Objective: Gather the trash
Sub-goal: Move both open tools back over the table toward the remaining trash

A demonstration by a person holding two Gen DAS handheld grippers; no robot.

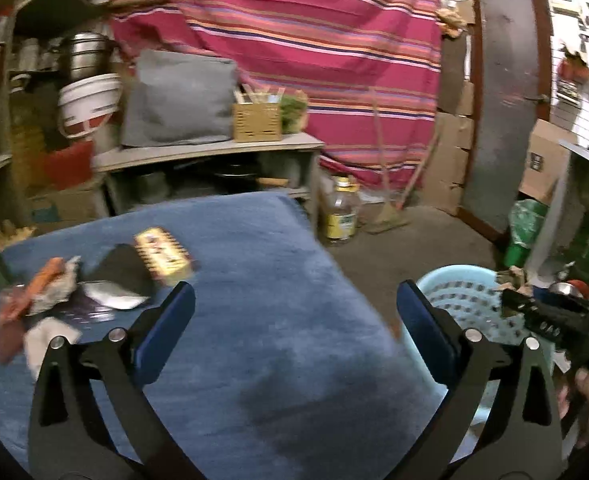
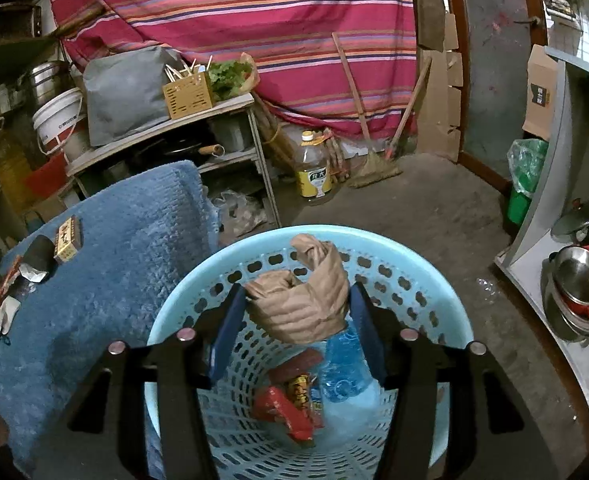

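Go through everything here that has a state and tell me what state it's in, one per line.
Left claw: open, empty, over the blue mat.
Right claw: shut on crumpled brown paper, above the basket.
Light blue basket: upright, partly filled.
Plastic bottle: inside basket.
Yellow box: lying on mat.

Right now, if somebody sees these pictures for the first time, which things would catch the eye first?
Probably the crumpled brown paper held between the right gripper's jaws, directly above the light blue basket with a blue bottle and red wrappers inside. Next, the striped pink cloth at the back, and the trash scattered on the blue mat.
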